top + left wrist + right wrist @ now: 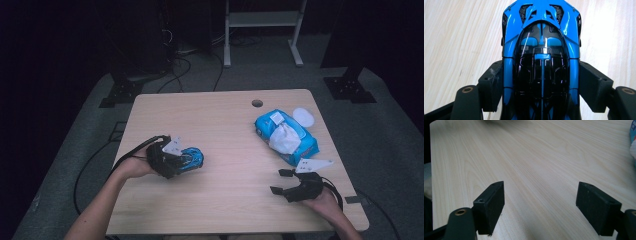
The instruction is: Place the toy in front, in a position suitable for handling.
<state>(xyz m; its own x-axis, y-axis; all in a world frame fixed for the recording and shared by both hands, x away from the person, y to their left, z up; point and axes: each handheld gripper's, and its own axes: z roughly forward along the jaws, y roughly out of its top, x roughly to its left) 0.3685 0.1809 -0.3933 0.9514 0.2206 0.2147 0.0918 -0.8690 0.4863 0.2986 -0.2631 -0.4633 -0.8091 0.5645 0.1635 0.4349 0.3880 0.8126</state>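
Left tongs (541,100) clamp the blue car (541,50) by its flanks for carrying; right tongs (541,207) rest wide open, holding nothing, on the surface (536,157).

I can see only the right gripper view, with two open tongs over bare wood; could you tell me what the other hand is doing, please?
Observer: The left tongs are shut on a blue and black toy car; in the left gripper view the pads press both its sides.
Operator: Thank you. Is anything lying near my right tongs?
Observer: Yes, in the high view a blue pack of wet wipes lies just beyond the right tongs, with a white wipe sticking out of its top.
Operator: Is its lid on?
Observer: A round white lid lies at the pack's far end; I cannot tell whether it is attached.
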